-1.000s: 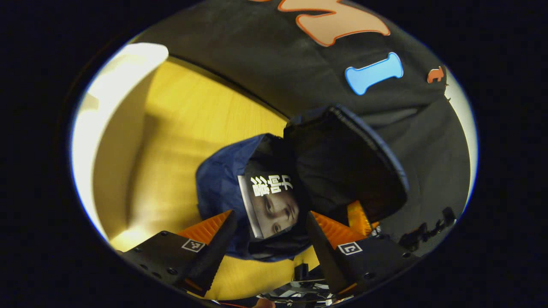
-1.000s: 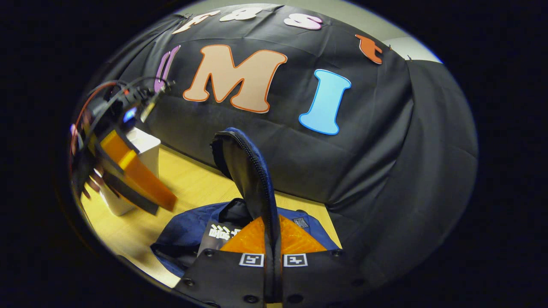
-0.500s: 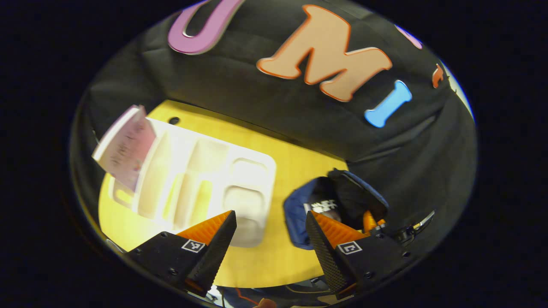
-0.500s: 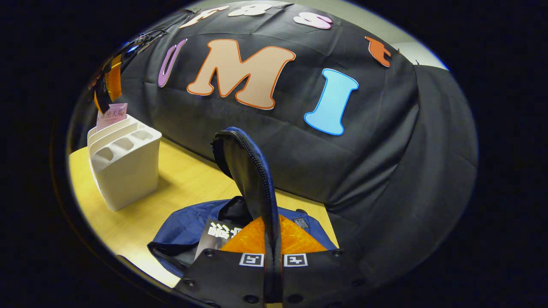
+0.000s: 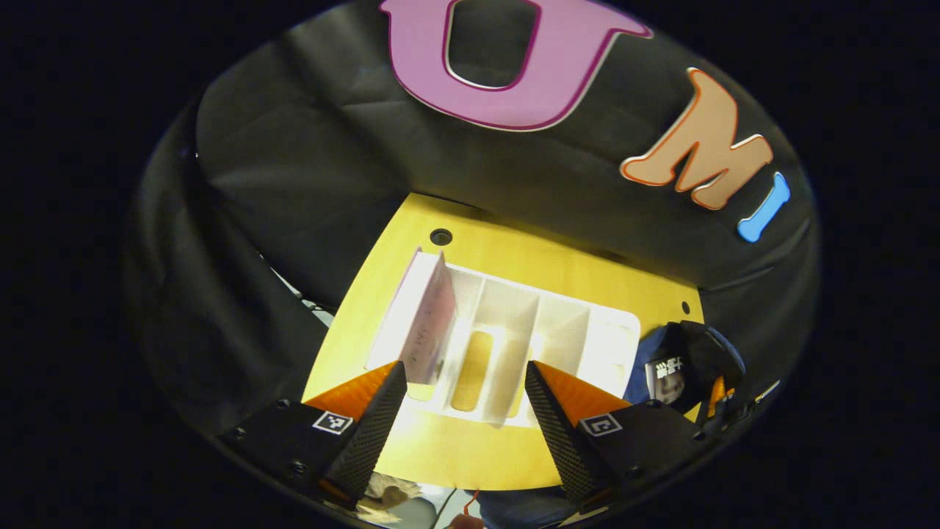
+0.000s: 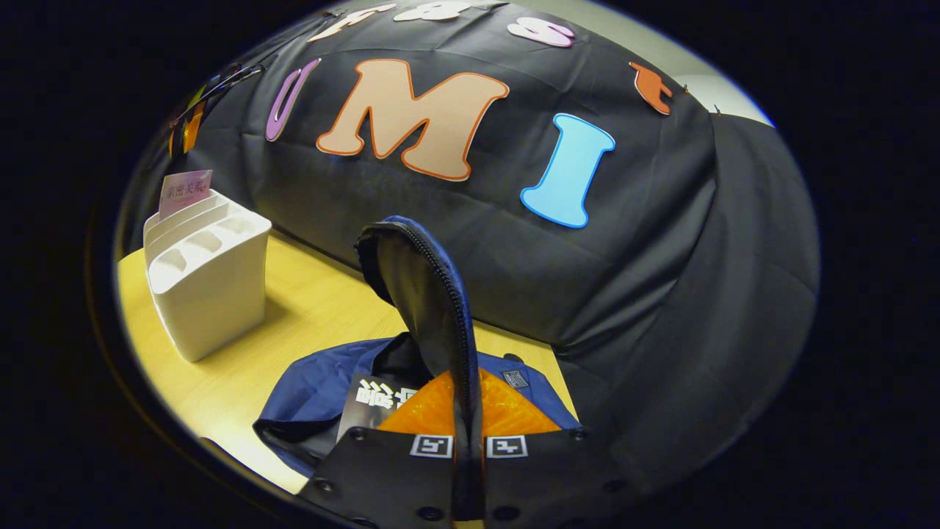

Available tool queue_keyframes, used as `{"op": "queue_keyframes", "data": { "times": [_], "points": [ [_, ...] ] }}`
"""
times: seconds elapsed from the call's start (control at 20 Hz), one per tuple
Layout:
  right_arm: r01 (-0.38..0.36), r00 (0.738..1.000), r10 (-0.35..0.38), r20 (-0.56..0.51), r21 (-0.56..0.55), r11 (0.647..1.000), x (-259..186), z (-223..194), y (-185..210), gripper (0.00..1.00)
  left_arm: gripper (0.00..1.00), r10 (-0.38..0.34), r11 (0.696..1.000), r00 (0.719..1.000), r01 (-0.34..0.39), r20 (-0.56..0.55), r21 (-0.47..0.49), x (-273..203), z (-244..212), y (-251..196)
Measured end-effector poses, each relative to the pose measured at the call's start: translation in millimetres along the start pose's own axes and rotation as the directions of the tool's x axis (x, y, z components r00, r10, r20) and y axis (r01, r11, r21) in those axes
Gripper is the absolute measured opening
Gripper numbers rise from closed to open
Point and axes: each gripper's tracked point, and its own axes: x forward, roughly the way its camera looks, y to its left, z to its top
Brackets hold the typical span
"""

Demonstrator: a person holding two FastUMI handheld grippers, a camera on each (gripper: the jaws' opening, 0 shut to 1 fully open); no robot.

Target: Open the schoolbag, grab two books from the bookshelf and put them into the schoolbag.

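Observation:
In the left gripper view, my left gripper point(image 5: 463, 373) hangs open above the white bookshelf point(image 5: 558, 330), looking down into its slots. A pink book point(image 5: 424, 329) stands in the slot at the left end. The blue schoolbag point(image 5: 650, 353) lies to the right with a dark-covered book point(image 5: 664, 376) inside. In the right gripper view, my right gripper point(image 6: 468, 411) is shut on the schoolbag's zipped flap point(image 6: 415, 286) and holds it upright. The schoolbag point(image 6: 319, 386) lies open below with the dark-covered book point(image 6: 373, 400) in it. Far left stand the bookshelf point(image 6: 205, 290), the pink book point(image 6: 185, 191) and my left gripper point(image 6: 191, 128) above them.
The yellow wooden table point(image 6: 308, 316) carries the bookshelf and the bag, with bare wood between them. Its top has a small round hole point(image 5: 440, 236) near the back. Black cloth hangs right behind the table and around its sides.
My left gripper has swung away from the schoolbag and now hovers open over the bookshelf. The right gripper holds the flap as before, hardly moved.

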Motion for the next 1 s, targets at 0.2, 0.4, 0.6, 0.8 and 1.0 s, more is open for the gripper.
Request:
{"op": "queue_keyframes", "data": {
  "times": [0.2, 0.4, 0.6, 0.8, 1.0],
  "points": [
    [0.038, 0.999, -0.038, -0.031, -0.009, 0.999, 1.7, -0.1, 2.6, 0.03, 0.95, 0.04, 0.992, 0.995, -0.029, -0.087, 0.123, 35.1, 12.9, 34.1],
    [0.064, 0.996, -0.066, -0.067, -0.03, 0.997, 0.8, -1.0, 4.9, 0.02, 0.94, 0.024, 0.986, 0.987, 0.003, -0.159, 0.169, 63.1, 14.5, 40.5],
    [0.093, 0.991, -0.095, -0.09, -0.024, 0.995, -0.1, 1.5, 5.6, 0.03, 0.94, -0.018, 0.984, 0.971, 0.059, -0.24, 0.169, 78.5, 3.3, 38.6],
    [0.098, 0.99, -0.101, -0.096, -0.044, 0.994, -1.1, 0.6, 9.0, 0.03, 0.88, -0.052, 0.981, 0.945, 0.108, -0.322, 0.16, 89.8, -11.3, 28.4],
    [0.091, 0.991, -0.096, -0.096, -0.062, 0.994, -0.2, 1.5, 11.3, 0.03, 0.75, -0.033, 0.972, 0.916, 0.123, -0.4, 0.201, 110.6, -26.2, 20.0]
  ]
}}
